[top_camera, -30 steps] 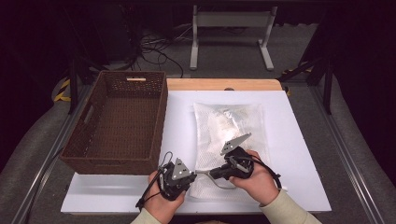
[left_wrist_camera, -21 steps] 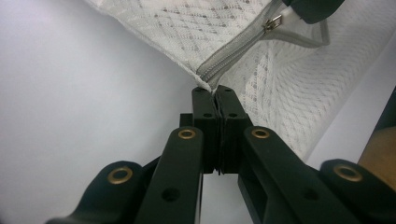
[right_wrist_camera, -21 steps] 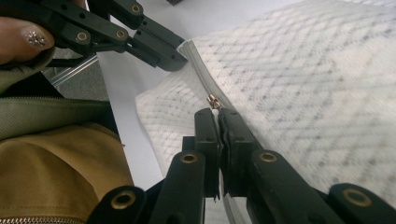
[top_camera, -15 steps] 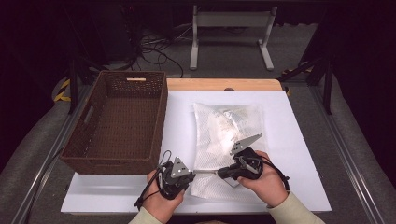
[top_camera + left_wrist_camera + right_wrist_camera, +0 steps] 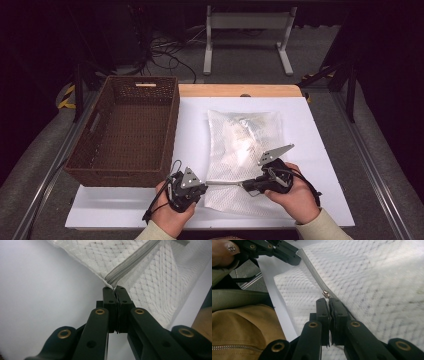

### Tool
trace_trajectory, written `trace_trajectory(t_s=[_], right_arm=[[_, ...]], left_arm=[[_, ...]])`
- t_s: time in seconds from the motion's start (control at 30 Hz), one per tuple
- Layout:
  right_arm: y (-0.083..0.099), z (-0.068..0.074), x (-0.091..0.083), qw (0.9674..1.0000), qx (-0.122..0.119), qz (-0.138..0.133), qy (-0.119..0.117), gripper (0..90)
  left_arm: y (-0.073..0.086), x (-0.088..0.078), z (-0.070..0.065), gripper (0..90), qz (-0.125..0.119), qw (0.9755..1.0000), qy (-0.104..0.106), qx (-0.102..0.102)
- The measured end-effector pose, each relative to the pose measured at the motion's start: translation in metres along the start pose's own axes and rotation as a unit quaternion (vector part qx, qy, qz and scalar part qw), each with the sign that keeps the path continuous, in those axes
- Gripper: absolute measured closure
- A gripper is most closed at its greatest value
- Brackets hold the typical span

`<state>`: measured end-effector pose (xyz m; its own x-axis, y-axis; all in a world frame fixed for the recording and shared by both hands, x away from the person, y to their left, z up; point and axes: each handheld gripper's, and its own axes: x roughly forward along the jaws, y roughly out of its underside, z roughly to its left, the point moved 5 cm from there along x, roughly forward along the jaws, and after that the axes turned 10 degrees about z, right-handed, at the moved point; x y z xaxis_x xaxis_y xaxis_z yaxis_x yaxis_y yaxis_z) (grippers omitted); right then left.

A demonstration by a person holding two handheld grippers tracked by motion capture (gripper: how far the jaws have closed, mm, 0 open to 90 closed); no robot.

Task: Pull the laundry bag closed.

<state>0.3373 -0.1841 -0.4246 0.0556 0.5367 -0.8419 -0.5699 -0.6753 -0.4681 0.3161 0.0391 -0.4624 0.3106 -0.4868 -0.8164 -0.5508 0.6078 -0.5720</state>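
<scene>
A white mesh bag (image 5: 245, 135) with pale contents lies flat on the white board (image 5: 320, 150). Its grey zipper (image 5: 225, 183) runs along the near edge, pulled taut between both grippers. My left gripper (image 5: 206, 183) is shut on the bag's corner at the zipper's end (image 5: 111, 284), with its jaws pressed together (image 5: 115, 288). My right gripper (image 5: 246, 186) is shut on the small metal zipper pull (image 5: 326, 293), which sticks out just past its tips (image 5: 329, 300). The left gripper (image 5: 295, 258) also appears at the far end of the zipper (image 5: 312, 267) in the right gripper view.
An empty brown wicker basket (image 5: 125, 130) stands on the board's left side, close to the left hand. A wooden table edge (image 5: 235, 90) lies behind the board. Beyond it are a metal stand (image 5: 247, 35) and cables on the floor.
The right hand has slid to the right along the bag's near edge, away from the left gripper, lengthening the stretch of zipper between them. The left hand has stayed put.
</scene>
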Motion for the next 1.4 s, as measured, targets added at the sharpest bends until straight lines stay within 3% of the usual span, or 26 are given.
trace_trajectory(t_s=[0.63, 1.4], right_arm=[[0.022, -0.010, -0.024, 0.9996, 0.022, -0.016, 0.009, 86.3], [0.051, -0.022, -0.043, 0.9978, 0.057, -0.023, 0.022, 86.3]], left_arm=[[0.003, -0.002, 0.010, 88.5, -0.002, 0.9999, -0.005, -0.011], [0.004, -0.002, 0.007, 88.6, 0.003, 1.0000, -0.003, -0.008]])
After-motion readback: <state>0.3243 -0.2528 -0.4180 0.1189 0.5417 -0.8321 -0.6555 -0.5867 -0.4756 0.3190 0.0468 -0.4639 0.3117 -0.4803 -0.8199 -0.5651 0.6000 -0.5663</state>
